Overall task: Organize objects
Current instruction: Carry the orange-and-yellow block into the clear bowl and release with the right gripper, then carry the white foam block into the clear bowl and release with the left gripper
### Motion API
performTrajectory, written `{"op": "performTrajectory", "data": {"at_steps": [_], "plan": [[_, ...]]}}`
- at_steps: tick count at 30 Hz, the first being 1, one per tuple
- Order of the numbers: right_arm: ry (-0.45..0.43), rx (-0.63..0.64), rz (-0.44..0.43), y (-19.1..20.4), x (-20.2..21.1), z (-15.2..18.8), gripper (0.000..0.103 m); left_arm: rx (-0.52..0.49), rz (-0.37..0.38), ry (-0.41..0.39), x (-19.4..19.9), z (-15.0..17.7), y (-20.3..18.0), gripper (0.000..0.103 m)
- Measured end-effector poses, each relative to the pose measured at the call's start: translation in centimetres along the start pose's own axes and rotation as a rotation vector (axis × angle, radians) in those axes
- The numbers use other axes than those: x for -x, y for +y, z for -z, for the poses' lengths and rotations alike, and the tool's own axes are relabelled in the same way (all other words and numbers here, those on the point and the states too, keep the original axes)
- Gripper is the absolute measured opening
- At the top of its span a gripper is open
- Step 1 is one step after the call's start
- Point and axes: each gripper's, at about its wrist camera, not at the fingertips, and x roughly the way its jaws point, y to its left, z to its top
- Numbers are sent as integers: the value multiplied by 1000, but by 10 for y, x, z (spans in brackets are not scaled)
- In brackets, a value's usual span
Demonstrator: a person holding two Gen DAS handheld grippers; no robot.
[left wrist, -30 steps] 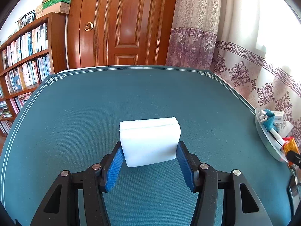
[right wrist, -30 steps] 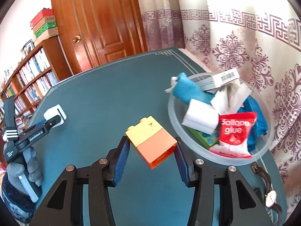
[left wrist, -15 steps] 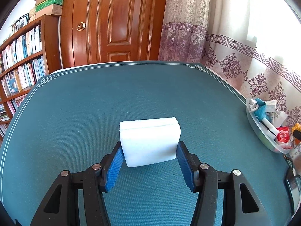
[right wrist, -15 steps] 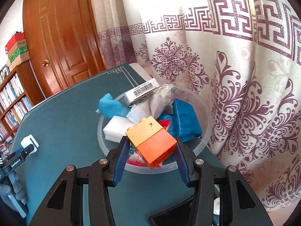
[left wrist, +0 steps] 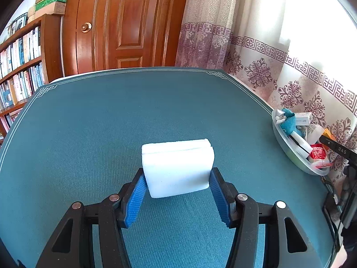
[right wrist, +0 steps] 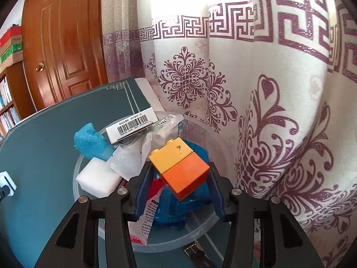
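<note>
The left claw (left wrist: 177, 178) is pinching a white sponge block (left wrist: 177, 167) above the teal desk (left wrist: 111, 122). The right claw (right wrist: 179, 176) is gripping a yellow-and-orange toy brick (right wrist: 179, 170), holding it over the clear bowl (right wrist: 178, 241) at the desk's right edge, crowded with a barcoded box (right wrist: 131, 126), blue cloth (right wrist: 90, 141) and another sponge (right wrist: 98, 177).

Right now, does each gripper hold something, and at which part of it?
Left gripper holds a white foam block by its two short ends. Right gripper holds a yellow-and-orange toy brick by its opposite sides, above the clear bowl.
</note>
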Motion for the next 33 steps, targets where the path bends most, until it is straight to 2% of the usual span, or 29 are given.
{"op": "performTrajectory", "data": {"at_steps": [13,18,26,33], "plan": [[29,31,-31,3,-14,4,50,-6,17,18,1,4,-9,60],[9,18,-42,-1,-1,4,55,-19,29,18,2,3,-19,60],[-22,-10,-66,-9,26,15,56,-50,58,17,4,0,-40,60],[-39,-18,-101,-14,47,27,56,-93,106,24,0,-8,-74,60]]}}
